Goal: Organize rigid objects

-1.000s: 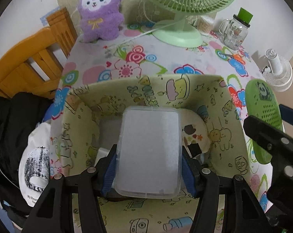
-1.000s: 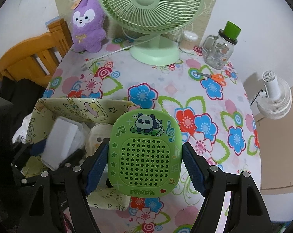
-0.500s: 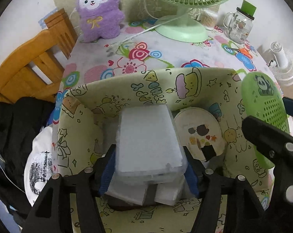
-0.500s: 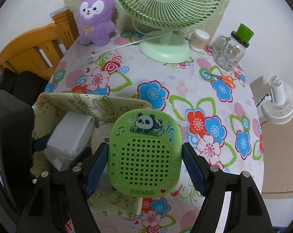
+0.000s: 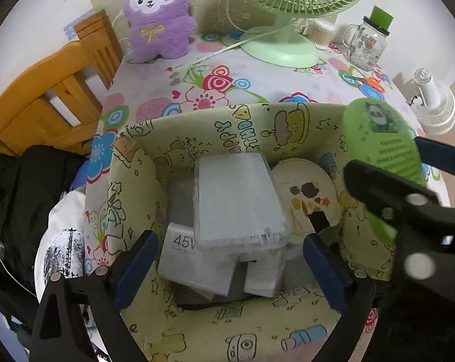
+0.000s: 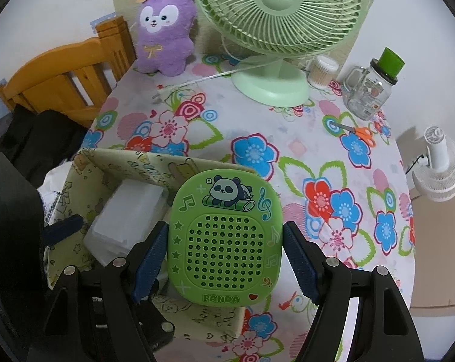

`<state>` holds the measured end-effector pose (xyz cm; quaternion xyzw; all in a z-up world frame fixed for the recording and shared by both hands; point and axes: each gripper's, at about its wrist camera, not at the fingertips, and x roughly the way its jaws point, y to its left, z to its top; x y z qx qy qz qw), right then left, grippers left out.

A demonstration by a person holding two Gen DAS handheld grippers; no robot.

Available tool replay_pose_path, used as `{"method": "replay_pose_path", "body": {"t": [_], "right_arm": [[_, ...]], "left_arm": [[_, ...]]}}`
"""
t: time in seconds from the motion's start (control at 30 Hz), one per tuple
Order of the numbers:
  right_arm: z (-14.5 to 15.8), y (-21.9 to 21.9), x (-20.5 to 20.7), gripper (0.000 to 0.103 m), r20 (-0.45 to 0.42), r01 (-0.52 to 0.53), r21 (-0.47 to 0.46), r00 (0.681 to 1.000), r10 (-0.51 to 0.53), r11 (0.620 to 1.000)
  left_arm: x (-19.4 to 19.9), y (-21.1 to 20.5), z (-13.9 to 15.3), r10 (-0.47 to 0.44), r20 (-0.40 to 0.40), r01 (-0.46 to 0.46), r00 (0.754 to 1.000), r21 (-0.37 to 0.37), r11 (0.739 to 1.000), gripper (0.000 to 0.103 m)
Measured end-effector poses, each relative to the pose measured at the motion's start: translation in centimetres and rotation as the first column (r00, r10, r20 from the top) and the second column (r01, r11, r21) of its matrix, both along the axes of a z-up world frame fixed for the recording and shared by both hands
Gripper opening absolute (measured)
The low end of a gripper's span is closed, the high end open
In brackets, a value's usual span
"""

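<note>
A translucent plastic box (image 5: 236, 199) lies flat on other items inside the yellow-green cartoon-print fabric bin (image 5: 197, 126). My left gripper (image 5: 229, 256) hovers over the bin's near side. Its jaws are opening, wide apart on either side of the box, with the pads clear of it. My right gripper (image 6: 226, 250) is shut on a green panda speaker (image 6: 227, 235), held over the bin's right edge (image 6: 131, 163). The left wrist view shows the speaker (image 5: 378, 138) at the right. A white "45W" box (image 5: 185, 259) and a cream rounded item (image 5: 306, 193) also lie in the bin.
On the floral tablecloth (image 6: 257, 126) stand a green fan (image 6: 269, 87), a purple plush (image 6: 164, 30), a glass jar mug with a green lid (image 6: 369, 90) and orange-handled scissors (image 6: 357, 131). A wooden chair (image 5: 46, 99) and dark clothing (image 5: 25, 193) are at the left.
The left jaws have spread and let go of the translucent box, which has settled onto the items in the bin. The right gripper with the speaker has edged closer to the bin.
</note>
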<state>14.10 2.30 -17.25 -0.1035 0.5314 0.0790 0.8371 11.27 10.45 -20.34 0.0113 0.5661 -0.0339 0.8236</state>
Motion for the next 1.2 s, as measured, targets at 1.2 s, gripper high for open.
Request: {"method": "replay_pose_path", "body": {"t": [1.2], "right_arm": [[-0.6, 1.1, -2.0, 0.094, -0.017, -0.028, 0.069, 0.999, 0.030, 0.997]], "left_arm": [[-2.1, 0.3, 2.4, -0.012, 0.012, 0.012, 1.000, -0.012, 1.000, 0.103]]}}
